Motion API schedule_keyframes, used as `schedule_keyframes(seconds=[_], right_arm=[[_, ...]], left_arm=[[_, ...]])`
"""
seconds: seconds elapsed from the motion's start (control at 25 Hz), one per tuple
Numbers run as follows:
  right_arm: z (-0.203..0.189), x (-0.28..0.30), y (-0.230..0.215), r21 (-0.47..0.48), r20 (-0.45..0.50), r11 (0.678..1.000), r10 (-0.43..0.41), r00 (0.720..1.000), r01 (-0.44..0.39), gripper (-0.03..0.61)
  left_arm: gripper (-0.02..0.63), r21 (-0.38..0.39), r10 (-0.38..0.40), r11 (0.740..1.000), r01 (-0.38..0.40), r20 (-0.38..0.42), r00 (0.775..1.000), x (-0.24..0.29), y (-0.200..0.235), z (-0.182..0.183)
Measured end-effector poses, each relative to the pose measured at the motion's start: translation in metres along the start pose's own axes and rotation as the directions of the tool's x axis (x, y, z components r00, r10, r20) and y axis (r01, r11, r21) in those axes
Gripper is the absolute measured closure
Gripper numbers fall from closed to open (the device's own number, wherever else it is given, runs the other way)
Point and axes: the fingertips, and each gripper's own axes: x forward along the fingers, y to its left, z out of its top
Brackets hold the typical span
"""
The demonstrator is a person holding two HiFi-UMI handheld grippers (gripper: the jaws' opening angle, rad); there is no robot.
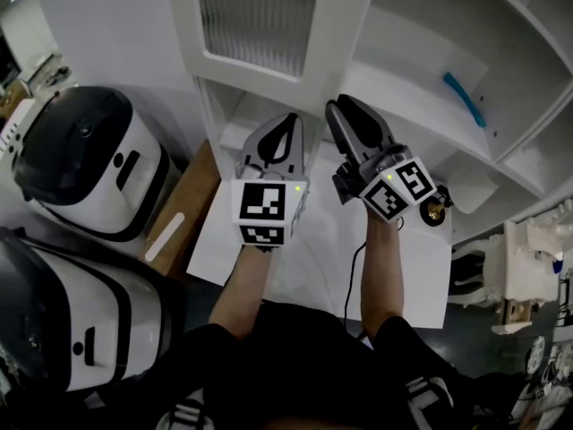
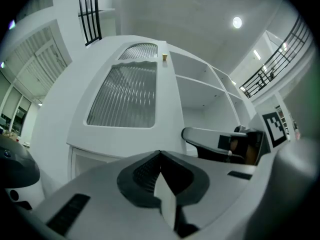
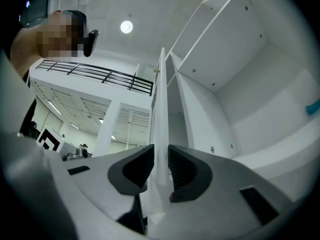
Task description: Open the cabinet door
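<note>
Cabinet door (image 1: 336,34), white-framed with a ribbed glass panel, stands edge-on to the right gripper (image 3: 161,160). Its free edge runs straight between the two jaws, and the pads close on it from both sides. The cabinet's open shelves (image 3: 240,84) lie to the door's right. Left gripper (image 2: 160,154) sits just beside the right one, facing the door's front, with its jaws closed together and nothing between them.
</note>
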Motion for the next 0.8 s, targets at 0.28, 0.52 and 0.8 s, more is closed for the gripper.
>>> schedule_keyframes(seconds=[0.28, 0.52, 0.8], right_arm=[[0.005, -0.009, 0.025, 0.033, 0.01, 0.996, 0.087, 0.996, -0.087, 0.49], [0.005, -0.011, 0.049, 0.054, 0.007, 0.988, 0.142, 0.99, -0.142, 0.5], [0.008, -0.014, 0.075, 0.087, 0.017, 0.973, 0.214, 0.977, -0.214, 0.503]], left_arm=[[0.601, 0.056, -0.016, 0.998, 0.013, 0.058, 0.998, -0.019, -0.021, 0.022], [0.601, 0.086, -0.016, 0.996, 0.008, 0.094, 0.995, -0.038, -0.021, 0.035], [0.601, 0.089, 0.004, 0.996, -0.013, 0.104, 0.995, -0.057, -0.018, 0.04]])
